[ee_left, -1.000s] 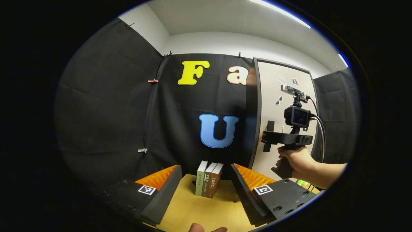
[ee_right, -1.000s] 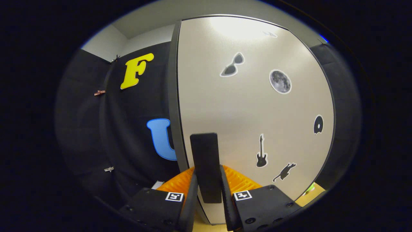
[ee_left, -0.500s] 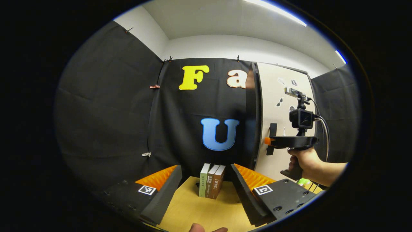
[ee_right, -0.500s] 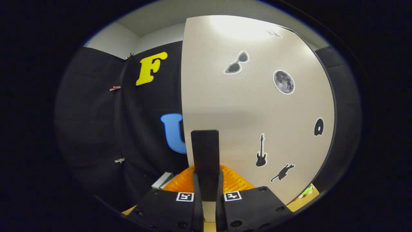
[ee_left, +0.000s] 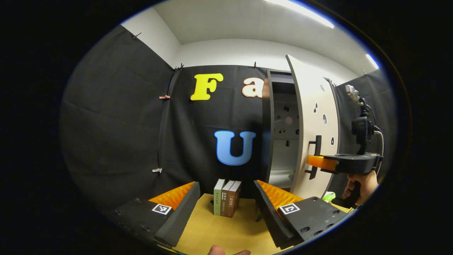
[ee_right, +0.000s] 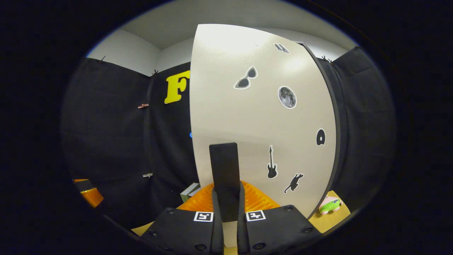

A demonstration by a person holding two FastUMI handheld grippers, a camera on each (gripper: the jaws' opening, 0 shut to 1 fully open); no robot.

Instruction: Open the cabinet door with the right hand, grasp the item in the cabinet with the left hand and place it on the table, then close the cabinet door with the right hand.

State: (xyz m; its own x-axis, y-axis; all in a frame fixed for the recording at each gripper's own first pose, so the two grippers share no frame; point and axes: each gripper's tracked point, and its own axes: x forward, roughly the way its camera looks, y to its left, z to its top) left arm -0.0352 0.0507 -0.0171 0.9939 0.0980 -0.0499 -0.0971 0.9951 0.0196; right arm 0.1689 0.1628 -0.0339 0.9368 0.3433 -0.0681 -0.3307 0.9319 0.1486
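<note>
Now right tool [ee_right: 226,226] pinches door handle [ee_right: 224,177] to swing cabinet door [ee_right: 258,117] open; left tool [ee_left: 226,209] spread, waiting over desk [ee_left: 219,230].

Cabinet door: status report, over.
Right tongs shut on door handle. Cabinet door partly open. Left tongs open, empty, over table. Books stand ahead.

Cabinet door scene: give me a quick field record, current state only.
door: cabinet door part open, interior visible in left gripper view
handle: door handle upright, black
right gripper: right gripper shut on the door handle
left gripper: left gripper open, holding nothing, over the table
books: three books upright on the table
item: something small on the cabinet shelf, too small to identify
</note>
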